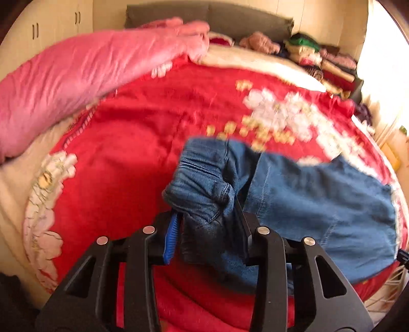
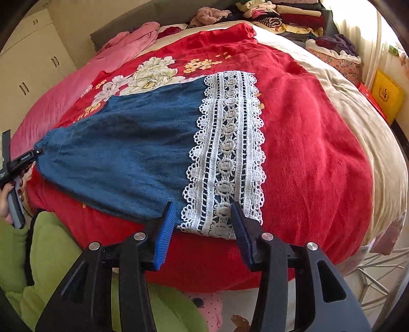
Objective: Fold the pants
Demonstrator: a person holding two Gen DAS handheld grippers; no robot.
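Blue denim pants (image 2: 127, 143) with a wide white lace hem (image 2: 227, 153) lie spread on a red flowered blanket (image 2: 306, 127). In the left wrist view my left gripper (image 1: 207, 212) is shut on the bunched waistband, and the rest of the pants (image 1: 319, 204) trails off to the right. The right wrist view shows that same gripper (image 2: 38, 150) at the far left, pinching the gathered waist, with a hand (image 2: 5, 201) on its handle. My right gripper (image 2: 203, 212) stands open at the near edge of the lace hem. One finger is on each side of the lace, and neither pad presses on it.
A pink quilt (image 1: 76, 69) lies along the bed's left side. Folded clothes (image 2: 294, 15) are piled at the headboard's right corner. A green padded cloth (image 2: 51, 255) is at the bed's near left edge. A yellow box (image 2: 386, 94) and a white wire rack (image 2: 378, 268) stand to the right.
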